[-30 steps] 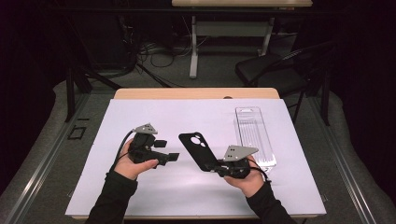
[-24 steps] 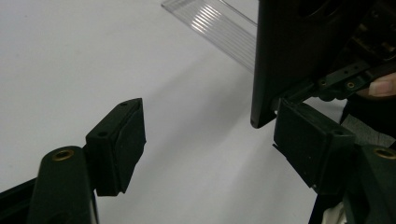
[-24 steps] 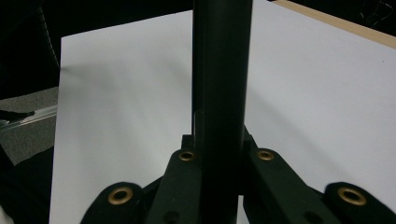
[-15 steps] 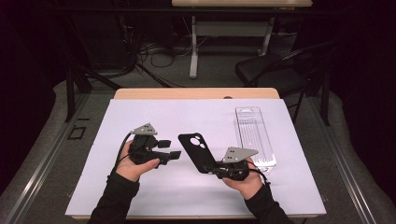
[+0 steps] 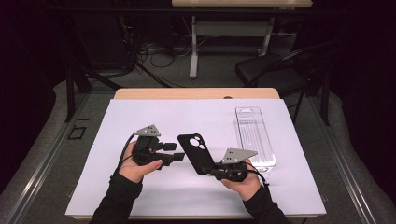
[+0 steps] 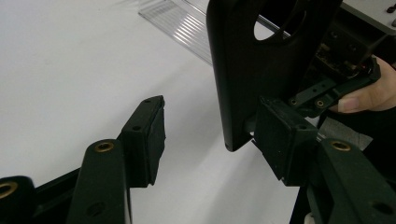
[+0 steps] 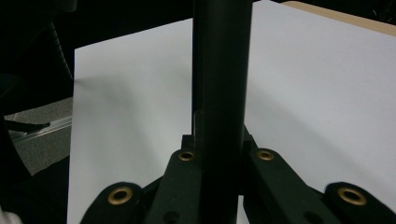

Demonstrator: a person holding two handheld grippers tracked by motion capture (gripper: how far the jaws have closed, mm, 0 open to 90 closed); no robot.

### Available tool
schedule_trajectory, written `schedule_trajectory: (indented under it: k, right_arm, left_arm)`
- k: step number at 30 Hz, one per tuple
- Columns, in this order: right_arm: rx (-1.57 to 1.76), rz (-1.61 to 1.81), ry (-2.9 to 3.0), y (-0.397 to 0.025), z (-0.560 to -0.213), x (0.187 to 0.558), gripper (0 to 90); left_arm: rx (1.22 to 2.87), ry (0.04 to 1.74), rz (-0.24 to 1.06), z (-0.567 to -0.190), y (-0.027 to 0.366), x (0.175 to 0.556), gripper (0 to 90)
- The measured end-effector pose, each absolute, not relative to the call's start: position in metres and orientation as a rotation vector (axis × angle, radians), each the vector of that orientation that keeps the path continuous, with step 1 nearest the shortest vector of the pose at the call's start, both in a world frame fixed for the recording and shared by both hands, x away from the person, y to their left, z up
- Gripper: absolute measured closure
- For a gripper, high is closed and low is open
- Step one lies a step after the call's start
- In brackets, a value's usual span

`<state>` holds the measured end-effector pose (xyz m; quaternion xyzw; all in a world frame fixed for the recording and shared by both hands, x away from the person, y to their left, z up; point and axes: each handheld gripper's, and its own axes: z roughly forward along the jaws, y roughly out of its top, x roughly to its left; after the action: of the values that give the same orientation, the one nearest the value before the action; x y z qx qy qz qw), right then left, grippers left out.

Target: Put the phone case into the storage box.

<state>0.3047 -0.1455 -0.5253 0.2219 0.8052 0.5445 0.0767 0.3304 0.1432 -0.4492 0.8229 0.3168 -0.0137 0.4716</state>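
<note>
A black phone case [image 5: 195, 152] with a round camera cutout is held tilted above the white mat, and my right gripper [image 5: 211, 170] is shut on its lower end. In the right gripper view the case [image 7: 219, 84] stands edge-on between the closed jaws of that gripper [image 7: 219, 151]. My left gripper [image 5: 175, 152] is open just left of the case. In the left gripper view the case [image 6: 252, 70] hangs close to the right pad [image 6: 285, 137], with its lower corner inside the gap of the gripper [image 6: 217, 135]; whether it touches the pad is unclear.
A clear plastic tray [image 5: 254, 137] lies on the right part of the white mat [image 5: 140, 116], lengthwise away from me. The wooden table edge [image 5: 196, 93] runs along the far side. A dark chair [image 5: 275, 70] and a desk frame stand beyond the table.
My left gripper has edged right, closer to the phone case. The right gripper and the case have barely shifted.
</note>
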Motion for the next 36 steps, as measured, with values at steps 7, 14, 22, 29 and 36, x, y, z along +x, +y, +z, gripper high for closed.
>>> schedule_trajectory:
  k: [7, 14, 22, 29, 36]
  right_arm:
    - [0.649, 1.660, 2.432, -0.1442, -0.5263, 0.3042, 87.5]
    - [0.631, 1.686, 2.439, -0.1432, -0.5268, 0.3040, 87.5]
    - [0.618, 1.732, 2.453, -0.1420, -0.5280, 0.3039, 87.4]
    - [0.611, 1.744, 2.469, -0.1404, -0.5291, 0.3034, 87.5]
    - [0.599, 1.766, 2.472, -0.1386, -0.5299, 0.3029, 87.5]
  left_arm:
    - [2.010, 0.721, -0.080, -0.4498, 0.1446, 0.3313, 49.0]
    - [1.994, 0.680, -0.110, -0.4492, 0.1446, 0.3314, 49.2]
    - [1.975, 0.628, -0.152, -0.4505, 0.1435, 0.3331, 55.7]
    - [1.958, 0.623, -0.162, -0.4520, 0.1420, 0.3340, 56.1]
    - [1.961, 0.620, -0.170, -0.4535, 0.1403, 0.3347, 58.6]
